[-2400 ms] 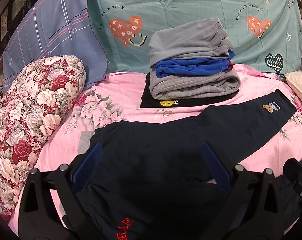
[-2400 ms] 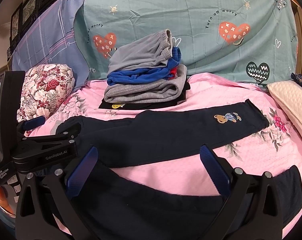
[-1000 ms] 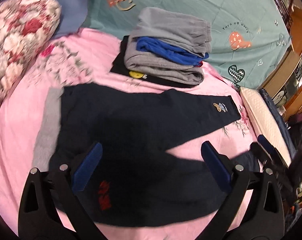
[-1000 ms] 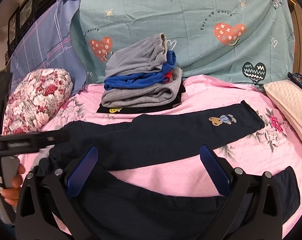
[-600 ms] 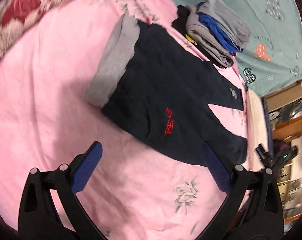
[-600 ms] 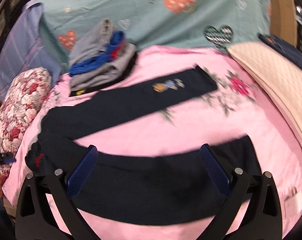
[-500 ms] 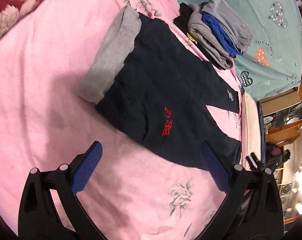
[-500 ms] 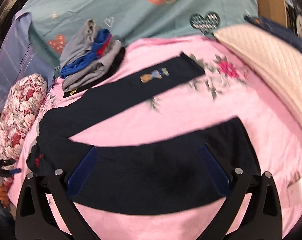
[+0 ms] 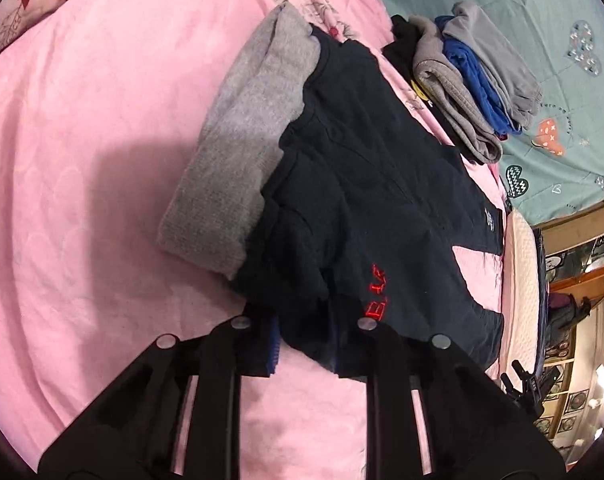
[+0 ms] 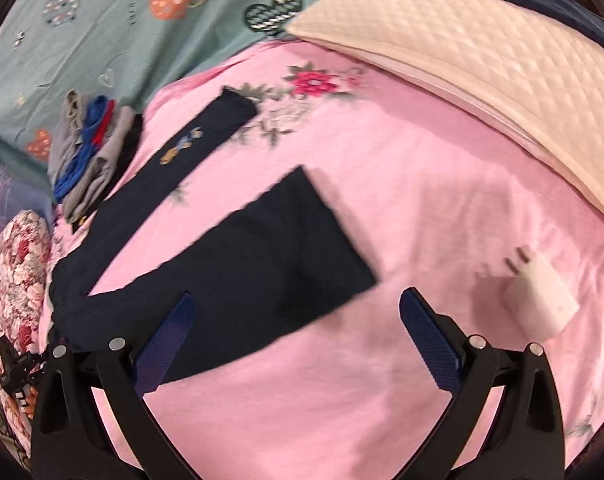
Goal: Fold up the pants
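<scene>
**Left gripper closes on the waist corner of the pants**

The main change is at the left gripper (image 9: pixel 305 336). A second ago its jaws stood wide apart above the pants (image 9: pixel 373 200); now they are closing, and the near edge of the dark cloth, just beside the red letters (image 9: pixel 375 292), sits between the blue pads. The camera is also lower and closer to the bed (image 9: pixel 82 160) than before. From these views the cloth looks pinched, though I cannot see how deep the hold is.

The right gripper (image 10: pixel 298 336) has moved a long way too. Earlier it looked over the middle of the pants; now it is near the end of the nearer pant leg (image 10: pixel 270 264). Its jaws stand wide open and hold nothing. The cuff lies flat on the pink sheet, partly between the two fingers but not touched by them. The picture is a little blurred.

The pants lie spread on the bed, the two legs apart in a V, the grey waistband (image 9: pixel 242 148) turned toward the flowered pillow (image 10: pixel 18 272). A pile of folded clothes (image 9: pixel 473 80) waits behind them, and a white plug (image 10: pixel 541 300) lies on the sheet beside the right gripper.

For the task, this looks like the start of the first fold: one end is taken, the other end is not yet taken.
</scene>
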Demonstrator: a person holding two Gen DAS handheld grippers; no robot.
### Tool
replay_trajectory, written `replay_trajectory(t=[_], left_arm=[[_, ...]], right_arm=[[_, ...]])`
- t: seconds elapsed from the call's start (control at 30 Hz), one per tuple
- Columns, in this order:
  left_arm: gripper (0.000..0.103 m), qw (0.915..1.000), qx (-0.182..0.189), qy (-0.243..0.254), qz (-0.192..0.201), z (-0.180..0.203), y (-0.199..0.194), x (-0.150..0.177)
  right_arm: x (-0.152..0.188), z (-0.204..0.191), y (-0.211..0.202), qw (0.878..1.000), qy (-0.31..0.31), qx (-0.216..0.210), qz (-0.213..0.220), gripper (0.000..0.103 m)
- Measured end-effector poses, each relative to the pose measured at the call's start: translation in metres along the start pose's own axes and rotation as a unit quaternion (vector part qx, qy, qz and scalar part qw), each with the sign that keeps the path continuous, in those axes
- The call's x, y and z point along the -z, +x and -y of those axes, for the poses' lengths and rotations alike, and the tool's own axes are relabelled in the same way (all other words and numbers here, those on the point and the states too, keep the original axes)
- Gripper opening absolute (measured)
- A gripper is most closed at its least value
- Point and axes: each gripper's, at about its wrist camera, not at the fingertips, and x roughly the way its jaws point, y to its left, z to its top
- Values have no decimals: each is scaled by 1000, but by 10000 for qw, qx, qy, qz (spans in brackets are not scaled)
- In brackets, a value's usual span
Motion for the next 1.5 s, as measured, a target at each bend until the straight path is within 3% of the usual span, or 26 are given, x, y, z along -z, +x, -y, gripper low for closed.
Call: replay_trajectory(t=[0.2,0.3,0.37,0.47,0.8,0.9,0.93,0.97,1.0,1.03,1.07,1.13,1.23,1.4,1.5], left_arm=[[19,9998,-127,105,118,5,2,-1],[18,9996,-165,86,226,5,3,0],[13,9993,-177,95,301,5,1,1],[11,9983,-226,173,512,9,-11,2],[9,9932,-21,417,1083,22,-83,4],[11,9948,-292,434,876,9,-81,10],[17,9954,-459,501,682,4,-73,14],[19,9952,-706,510,446,-7,-65,19],[19,9939,-921,476,368,-17,-63,23],[22,9920,-1105,433,431,-26,-66,25],[31,9908,-1192,400,496,-32,-70,27],[44,9877,-1363,202,734,-48,-88,26],[48,9818,-1579,37,1051,-57,-111,17],[63,9759,-1765,181,1267,-38,-122,12],[65,9726,-1948,303,1235,-32,-124,14]], right_arm=[[-5,26,22,9997,164,-175,-94,85],[-10,22,39,9989,-13,-375,-277,67],[-9,15,47,9980,-140,-437,-431,26],[-7,8,47,9974,-362,-469,-410,17],[-10,10,-15,9947,-368,-956,35,16],[0,7,-28,9946,-456,-929,-35,16],[5,7,-25,9952,-503,-817,-190,22],[11,7,-20,9959,-639,-499,-402,39],[16,8,-18,9959,-753,-123,-483,50],[18,11,-18,9954,-815,196,-471,57],[18,16,-22,9956,-799,264,-399,57],[7,21,-30,9978,-637,-4,-190,59],[-27,9,-22,9982,-480,-366,1,63],[-96,-45,48,9942,-521,-938,6,63],[-132,-67,93,9962,-516,-689,92,63]])
